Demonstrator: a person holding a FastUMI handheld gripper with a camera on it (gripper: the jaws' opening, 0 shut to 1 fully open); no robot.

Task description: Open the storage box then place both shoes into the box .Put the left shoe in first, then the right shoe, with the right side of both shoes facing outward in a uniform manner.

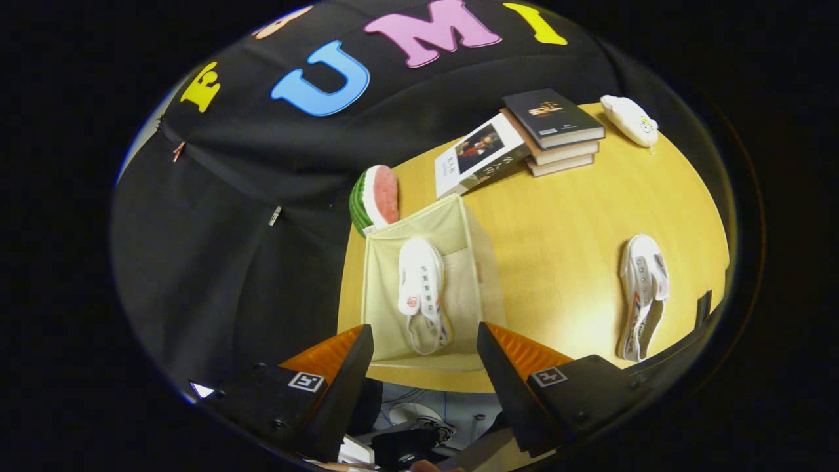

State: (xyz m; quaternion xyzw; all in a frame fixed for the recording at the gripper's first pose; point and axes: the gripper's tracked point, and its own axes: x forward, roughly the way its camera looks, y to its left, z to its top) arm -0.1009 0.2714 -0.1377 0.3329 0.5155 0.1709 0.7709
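Landmark: storage box (452,226) on the counter (564,262).

- Storage box: near rim partly covered by the two fingers of the tool (425,354), which stand spread with nothing between them; the box's outer walls are mostly unseen from above.
- Shoe in the box (423,295): logo patch too small to read.
- Second shoe (642,295), well right of the box: heel end meets a dark edge; markings too small to tell.
- Watermelon slice (375,200), behind the box: lower part hidden by the box's far rim.
- Stacked books (557,128), beyond the box: cover print illegible.
- Floor clutter below the counter's near edge: dark, blurred, unidentifiable
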